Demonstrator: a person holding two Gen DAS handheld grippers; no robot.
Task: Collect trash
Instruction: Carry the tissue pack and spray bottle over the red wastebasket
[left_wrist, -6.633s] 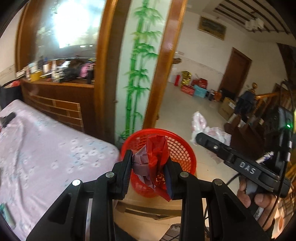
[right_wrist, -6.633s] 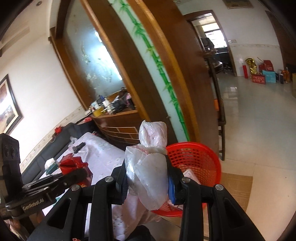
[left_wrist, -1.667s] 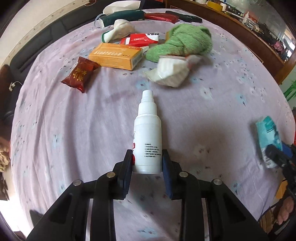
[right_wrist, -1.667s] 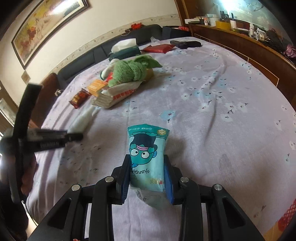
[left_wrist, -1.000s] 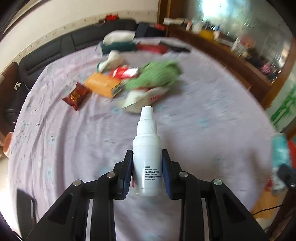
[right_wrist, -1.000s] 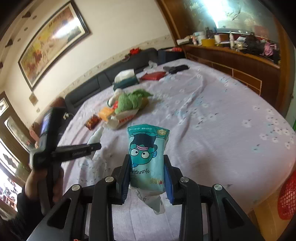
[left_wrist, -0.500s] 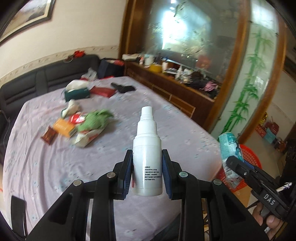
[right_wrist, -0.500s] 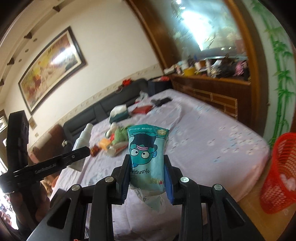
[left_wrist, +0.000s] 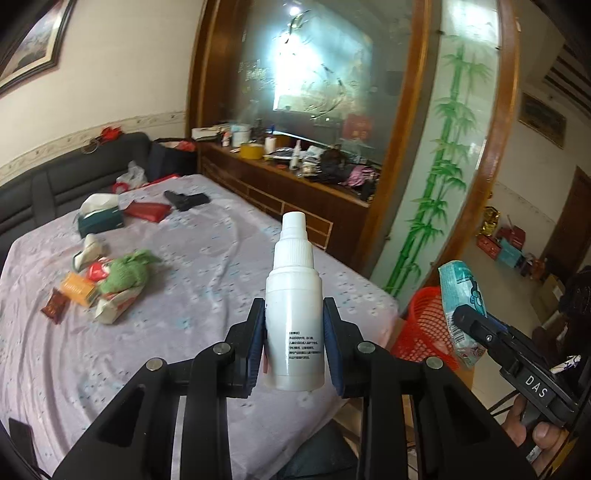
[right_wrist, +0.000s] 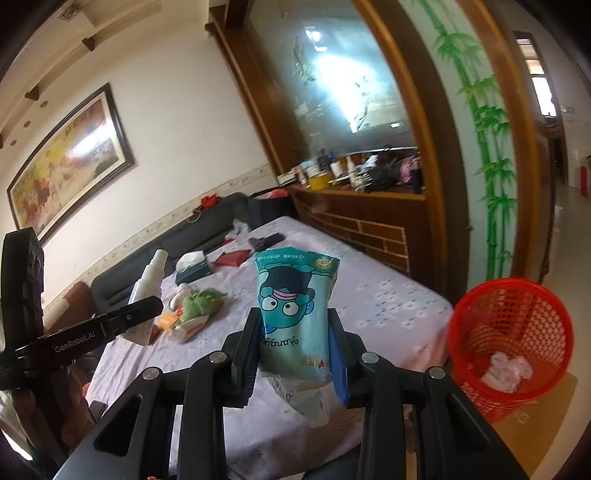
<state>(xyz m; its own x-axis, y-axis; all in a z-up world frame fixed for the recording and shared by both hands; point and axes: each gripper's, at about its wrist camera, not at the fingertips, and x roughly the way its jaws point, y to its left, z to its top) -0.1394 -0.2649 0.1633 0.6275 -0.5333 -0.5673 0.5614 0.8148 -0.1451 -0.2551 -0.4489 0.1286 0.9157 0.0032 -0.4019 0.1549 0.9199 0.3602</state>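
The red basket (right_wrist: 511, 343) is the landmark: it stands on the floor just past the corner of the counter (left_wrist: 207, 266), which wears a lilac flowered cloth, and some pale crumpled trash already lies in its bottom. Furthest from the basket, the left claw (left_wrist: 294, 332) is clamped on a white spray bottle (left_wrist: 294, 295), held upright by its lower body with the nozzle end up. It is smooth, hard plastic with a small block of print, so it should fall cleanly once let go; the sound way, I judge, is to bring it right above the basket's mouth before parting the jaws, since a round bottle released short could roll off the cloth. Nearer the basket, the right claw (right_wrist: 294, 349) is clamped on a teal snack packet (right_wrist: 295, 314) printed with a cartoon face, soft and crinkled, a clear tail hanging below the jaws. Being light, it may flutter, so a low release over the rim looks wise.
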